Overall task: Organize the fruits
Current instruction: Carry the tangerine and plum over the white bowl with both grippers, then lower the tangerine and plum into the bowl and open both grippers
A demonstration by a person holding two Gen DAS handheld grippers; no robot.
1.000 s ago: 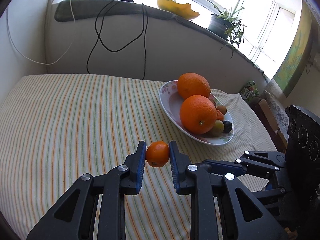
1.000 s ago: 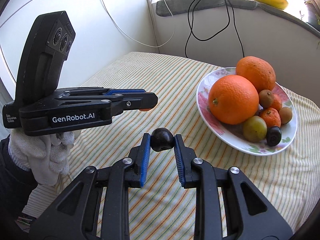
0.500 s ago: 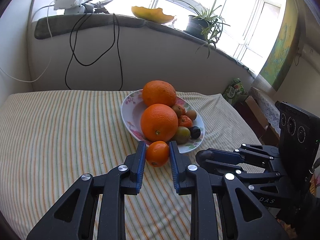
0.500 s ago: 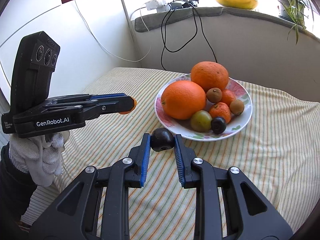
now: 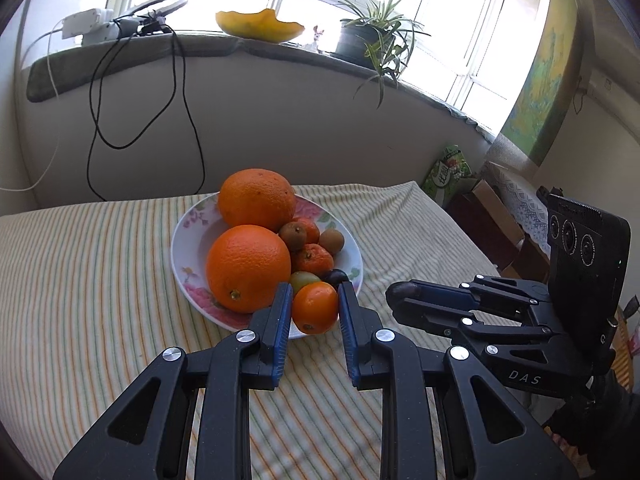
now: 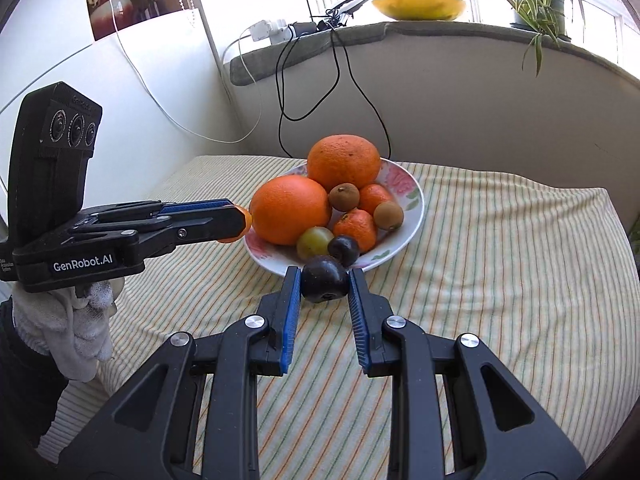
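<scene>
Two hand-held grippers hover over a tabletop [image 5: 80, 280] covered in a striped cloth, both reaching toward a flowered plate [image 5: 188, 240] piled with fruit.

The left hand-held gripper [image 5: 315, 307] is clenched on a small mandarin [image 5: 315, 307], pinched between its blue-padded fingers [image 5: 280, 320]. The mandarin hangs just above the plate's near rim, in front of a green grape-like fruit [image 5: 304, 279].

The right hand-held gripper [image 6: 324, 284] is clenched on a dark plum [image 6: 324, 284], held just in front of the plate's near edge, above the cloth. A white-gloved hand [image 6: 72, 324] grips the left tool from below, seen in the right wrist view.

On the plate sit two large oranges [image 6: 291, 210], one behind the other. Beside them lie two more mandarins [image 6: 357, 229], two brown kiwis [image 6: 344, 197], the green fruit and a second dark plum [image 6: 343, 249].

Behind the tabletop, a low curved wall carries a ledge [image 5: 200, 46]. On it rest a yellow bowl [image 5: 260, 26], a potted spider plant [image 5: 372, 40] and a white power adapter [image 5: 86, 28] with black cables [image 5: 184, 92] hanging down the wall.
</scene>
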